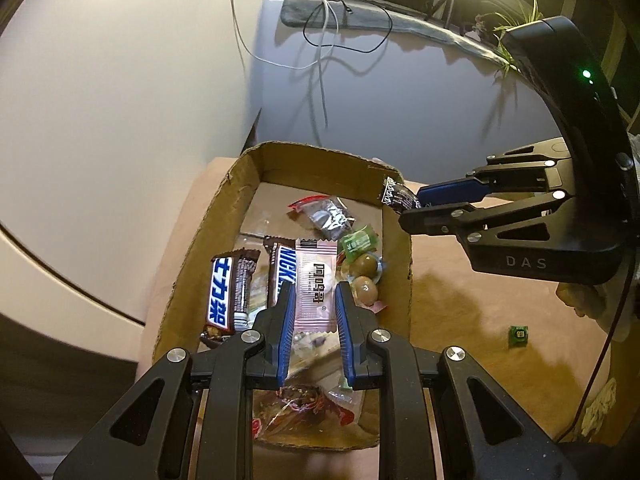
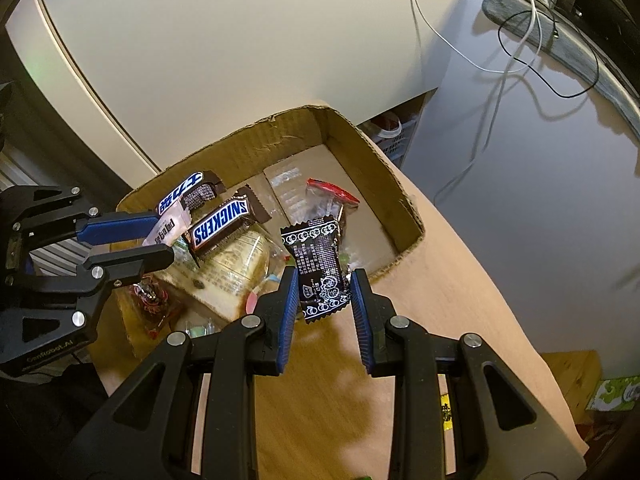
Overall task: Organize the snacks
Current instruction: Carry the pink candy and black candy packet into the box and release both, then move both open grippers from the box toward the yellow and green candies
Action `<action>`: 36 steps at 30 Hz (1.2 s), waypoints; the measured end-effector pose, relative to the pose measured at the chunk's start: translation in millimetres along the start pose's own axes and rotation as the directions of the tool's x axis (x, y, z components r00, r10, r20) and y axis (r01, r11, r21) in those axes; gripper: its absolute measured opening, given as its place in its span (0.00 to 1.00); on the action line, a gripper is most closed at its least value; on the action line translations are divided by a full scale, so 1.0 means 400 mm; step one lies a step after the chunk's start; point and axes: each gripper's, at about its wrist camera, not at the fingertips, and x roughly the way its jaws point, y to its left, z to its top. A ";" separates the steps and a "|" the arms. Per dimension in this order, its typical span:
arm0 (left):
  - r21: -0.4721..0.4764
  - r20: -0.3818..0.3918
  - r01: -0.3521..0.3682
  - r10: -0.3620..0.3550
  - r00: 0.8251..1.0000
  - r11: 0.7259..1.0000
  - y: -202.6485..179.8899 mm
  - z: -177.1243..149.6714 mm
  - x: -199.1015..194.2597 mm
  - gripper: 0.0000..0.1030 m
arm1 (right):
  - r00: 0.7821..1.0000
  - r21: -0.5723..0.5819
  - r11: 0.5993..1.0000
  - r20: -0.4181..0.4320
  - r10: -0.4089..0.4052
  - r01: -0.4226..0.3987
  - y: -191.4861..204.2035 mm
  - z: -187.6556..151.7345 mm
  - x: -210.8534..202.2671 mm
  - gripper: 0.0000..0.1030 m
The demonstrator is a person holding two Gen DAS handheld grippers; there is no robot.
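your right gripper (image 2: 325, 280) pinches a black sachet (image 2: 320, 268) just over the cardboard box (image 2: 400, 200) rim; your left gripper (image 1: 314, 304) clamps a pink sachet (image 1: 314, 280) inside the box. both are light, crinkly, slippery: hold mid-body, gently.

Cardboard box (image 2: 372, 168) far half bare, open from above; near half packed with Snickers bars (image 2: 222, 226) and wrappers; walls ring it.

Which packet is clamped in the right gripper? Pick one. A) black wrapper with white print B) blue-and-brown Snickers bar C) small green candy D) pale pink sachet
A: the right gripper has its blue pads pressed on the black wrapper with white print, above the near edge of the open cardboard box.
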 end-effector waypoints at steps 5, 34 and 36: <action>-0.006 -0.005 -0.009 0.009 1.000 1.000 0.008 -0.001 -0.001 0.19 | 1.000 -0.001 1.000 -0.004 0.002 -0.002 0.008 0.010 0.007 0.27; 0.049 -0.001 0.010 -0.010 1.000 0.999 -0.056 0.042 0.022 0.41 | 0.997 0.055 0.995 0.004 -0.083 0.083 -0.090 -0.098 -0.081 0.73; 0.069 -0.006 0.028 -0.028 1.000 0.997 -0.082 0.047 0.029 0.41 | 0.996 0.071 0.994 0.001 -0.089 0.088 -0.107 -0.124 -0.092 0.73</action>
